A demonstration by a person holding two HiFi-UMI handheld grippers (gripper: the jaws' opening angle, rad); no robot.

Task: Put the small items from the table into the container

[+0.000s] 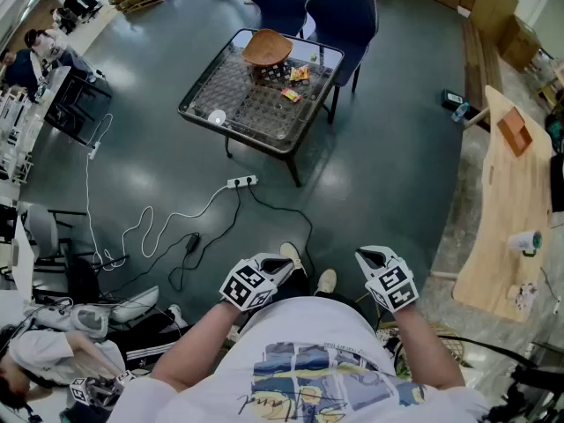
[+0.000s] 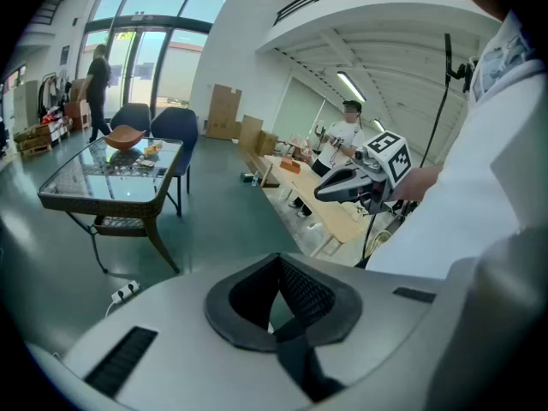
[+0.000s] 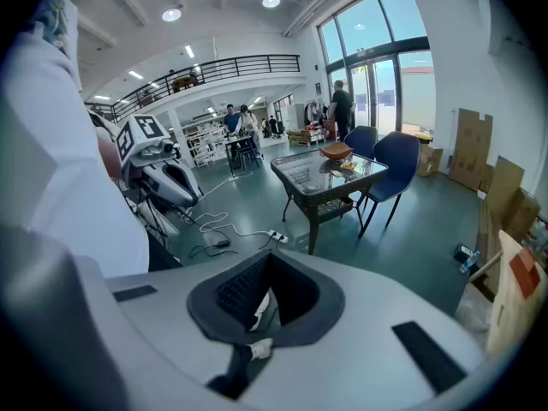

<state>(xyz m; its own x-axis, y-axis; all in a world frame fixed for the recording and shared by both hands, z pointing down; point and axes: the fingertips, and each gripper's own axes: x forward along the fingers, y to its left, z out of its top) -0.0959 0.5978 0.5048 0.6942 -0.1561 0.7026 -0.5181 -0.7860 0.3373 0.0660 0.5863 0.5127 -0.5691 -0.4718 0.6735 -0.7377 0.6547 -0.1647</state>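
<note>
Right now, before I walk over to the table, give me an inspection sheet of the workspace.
Surface: glass-topped table, some way ahead, out of reach.
Job's things: brown bowl at the far side of the table; small items lie beside it on the glass.
Clutter: white round thing at the table's near left corner, too small to identify.
Grippers: left gripper and right gripper both shut and empty, held close to the body.
Cables: power strip on the floor in front of the table, with a white cable and a black cable across the path.
Surroundings: two dark chairs behind the table; wooden table to the right.
</note>
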